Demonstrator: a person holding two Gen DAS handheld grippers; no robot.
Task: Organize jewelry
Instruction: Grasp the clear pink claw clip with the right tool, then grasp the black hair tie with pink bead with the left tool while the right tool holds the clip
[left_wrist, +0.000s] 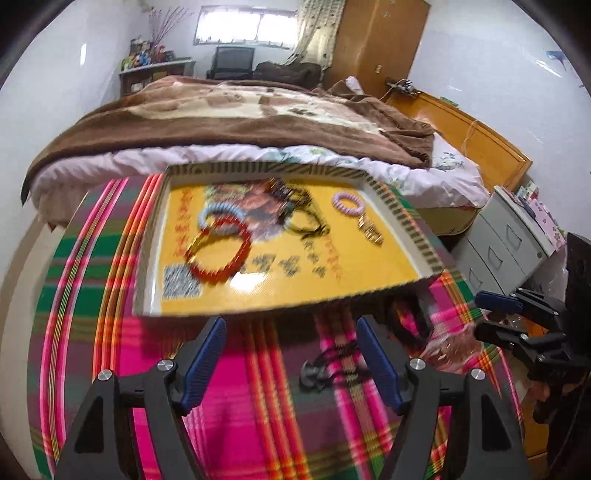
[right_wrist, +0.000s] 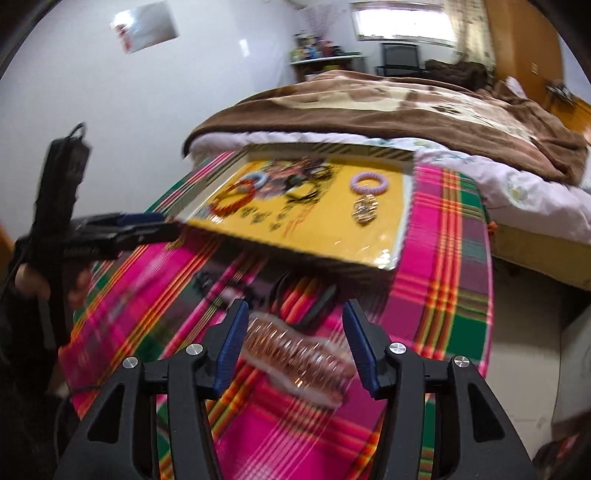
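A yellow tray on the plaid cloth holds a red bead bracelet, a pale blue bracelet, a lilac bracelet, a gold piece and dark bracelets. My left gripper is open above the cloth, short of the tray, with a black cord piece between its fingers. My right gripper is open above a copper-coloured piece in a clear bag. The tray and a black bracelet also show in the right wrist view. Each gripper shows in the other's view.
The plaid cloth covers the table. A bed with a brown blanket lies right behind the tray. A grey drawer unit stands to the right. The table's right edge drops to the floor.
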